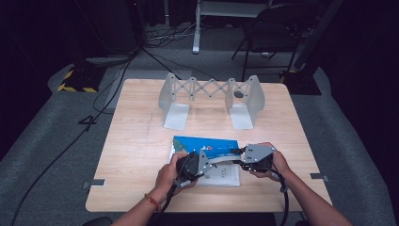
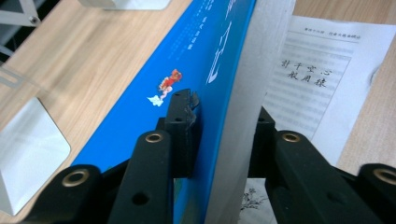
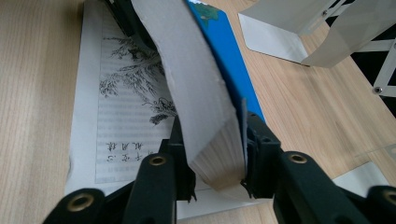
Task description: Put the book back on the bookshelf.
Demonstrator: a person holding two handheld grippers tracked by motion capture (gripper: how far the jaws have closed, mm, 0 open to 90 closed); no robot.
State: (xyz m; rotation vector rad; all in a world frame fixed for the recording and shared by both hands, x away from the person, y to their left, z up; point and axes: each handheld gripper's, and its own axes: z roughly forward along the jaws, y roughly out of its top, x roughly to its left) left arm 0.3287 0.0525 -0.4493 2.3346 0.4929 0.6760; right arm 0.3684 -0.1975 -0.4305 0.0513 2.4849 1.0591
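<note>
Two hand-held grippers are seen in the high view at the near middle of the light wooden tabletop (image 1: pixel 141 141), with a thick blue-covered paperback book (image 1: pixel 207 146) held up between them. The left gripper (image 1: pixel 190 165) is at the book's left end, the right gripper (image 1: pixel 244 160) at its right end. A white printed sheet (image 1: pixel 221 176) lies flat under the book. An extendable white metal book rack (image 1: pixel 211 99) stands near the far edge, well apart.

In the left gripper view, the black jaws are pressed onto the book (image 2: pixel 187 84) across its thickness, one pad on the blue cover, the other on the grey side. The printed sheet (image 2: pixel 317 79) is on the table beyond.

In the right gripper view, the jaws are pinched on a corner of the book (image 3: pixel 196 102), with the cream page block showing between them and sagging in a curve along its length.

The book is judged fairly heavy and floppy, with a smooth cover that may slip. A hold at both ends, near the spine, is judged best.
</note>
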